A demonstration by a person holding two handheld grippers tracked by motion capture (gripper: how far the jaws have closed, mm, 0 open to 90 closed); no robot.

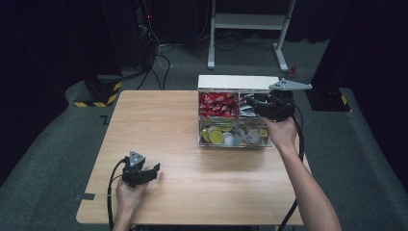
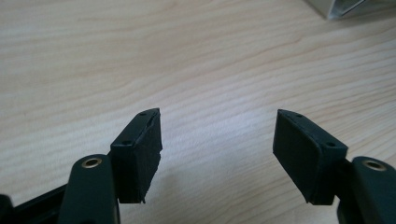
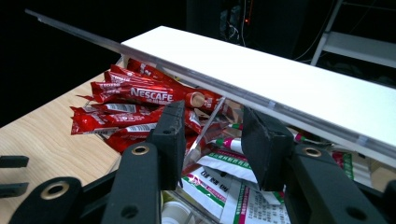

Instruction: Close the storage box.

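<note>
Wooden table [image 1: 173,144]: clear compartment box [image 1: 235,140], red sachets [image 3: 126,109]; right gripper [image 3: 212,140] narrowed, nothing gripped; left gripper [image 2: 217,140] open, empty.

Pale matt wood-grain table [image 1: 183,192], clear glossy plastic box [image 1: 234,142] holding shiny red foil sachets [image 3: 133,95] and printed paper packets [image 3: 224,186].

Dim room — grey carpet [image 1: 57,144], wooden table [image 1: 159,130], white metal stand [image 1: 250,21].

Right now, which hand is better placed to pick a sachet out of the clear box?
Right. The right gripper hangs at the clear box, beside the red sachets; the left gripper sits far off on bare table.
</note>
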